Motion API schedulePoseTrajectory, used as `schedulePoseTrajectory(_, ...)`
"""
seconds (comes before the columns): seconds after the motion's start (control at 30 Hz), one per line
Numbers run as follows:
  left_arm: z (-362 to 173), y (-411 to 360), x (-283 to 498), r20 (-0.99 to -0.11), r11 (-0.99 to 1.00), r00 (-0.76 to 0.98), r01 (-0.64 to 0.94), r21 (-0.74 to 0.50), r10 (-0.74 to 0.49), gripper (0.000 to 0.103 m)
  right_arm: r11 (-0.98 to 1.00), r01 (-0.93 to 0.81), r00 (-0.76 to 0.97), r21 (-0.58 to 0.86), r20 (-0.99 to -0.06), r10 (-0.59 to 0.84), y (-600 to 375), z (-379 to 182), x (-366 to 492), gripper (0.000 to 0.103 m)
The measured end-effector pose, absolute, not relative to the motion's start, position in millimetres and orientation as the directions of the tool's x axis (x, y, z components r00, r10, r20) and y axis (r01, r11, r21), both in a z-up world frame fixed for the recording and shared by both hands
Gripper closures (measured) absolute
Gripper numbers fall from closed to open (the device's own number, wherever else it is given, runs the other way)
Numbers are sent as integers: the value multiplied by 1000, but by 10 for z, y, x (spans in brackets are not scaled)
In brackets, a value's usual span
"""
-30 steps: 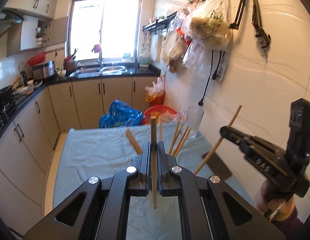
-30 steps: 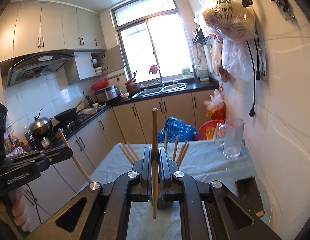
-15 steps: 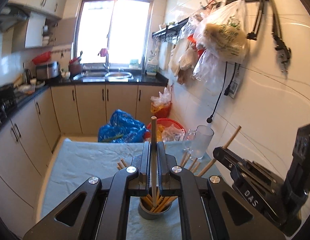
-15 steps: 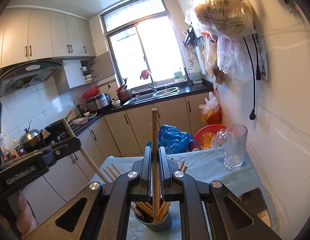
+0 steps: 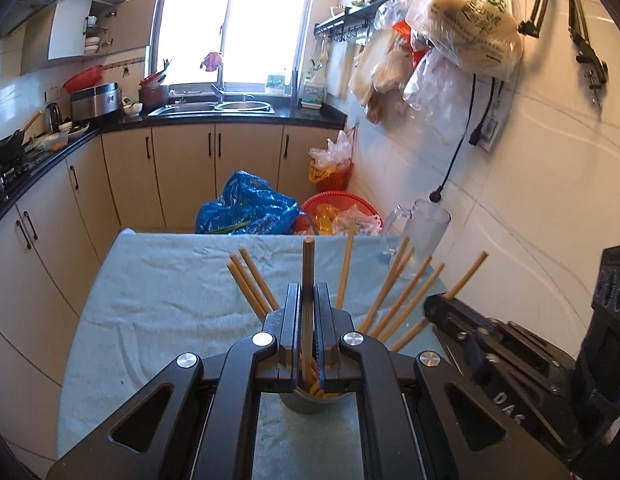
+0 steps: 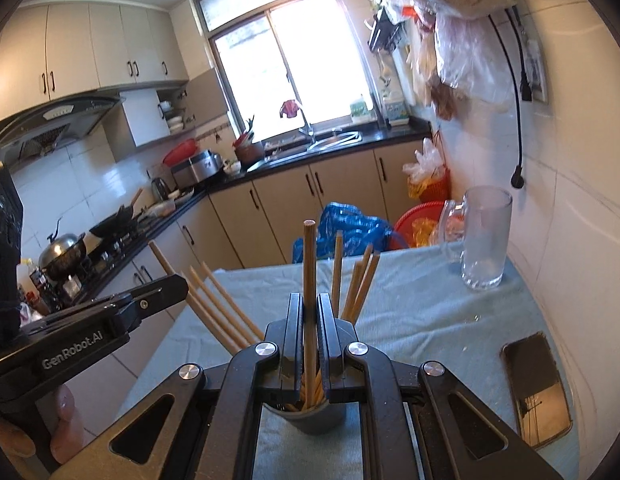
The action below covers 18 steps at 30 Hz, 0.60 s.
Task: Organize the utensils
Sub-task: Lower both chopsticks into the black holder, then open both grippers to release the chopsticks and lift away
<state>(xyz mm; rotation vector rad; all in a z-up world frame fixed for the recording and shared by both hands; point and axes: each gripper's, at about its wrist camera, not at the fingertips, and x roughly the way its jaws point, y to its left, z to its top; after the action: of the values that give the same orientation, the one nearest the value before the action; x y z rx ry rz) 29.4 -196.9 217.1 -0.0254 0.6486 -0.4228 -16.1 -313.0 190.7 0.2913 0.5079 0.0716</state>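
Observation:
In the left wrist view my left gripper [image 5: 307, 290] is shut on a wooden chopstick [image 5: 308, 264] that stands upright, with its lower end down at the mouth of a grey cup [image 5: 310, 402]. Several other chopsticks [image 5: 393, 300] fan out of that cup. My right gripper [image 6: 310, 300] is likewise shut on an upright chopstick [image 6: 308, 256] over the same cup [image 6: 310, 418]. Each gripper shows in the other's view: the right gripper [image 5: 431, 308] at the right, the left gripper [image 6: 180, 282] at the left, each with its stick.
The cup stands on a table under a light blue cloth [image 5: 158, 300]. A glass mug [image 6: 483, 240] stands at the far right by the tiled wall, and a phone [image 6: 535, 388] lies near the right edge. Kitchen cabinets and a blue bag [image 5: 250, 204] lie beyond the table.
Both grippers have come down and forward with their chopsticks. The cup, out of sight a second ago, now sits right under both pairs of jaws, with the sticks' lower ends at its mouth.

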Motion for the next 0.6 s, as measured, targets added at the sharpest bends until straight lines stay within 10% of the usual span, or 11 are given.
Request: schedulePoseTrajectory(0.6,1716,-1845,199,-659,926,662,342,-161,-359,98,952,4,841,307,-517,163,-3123,1630,-145,95)
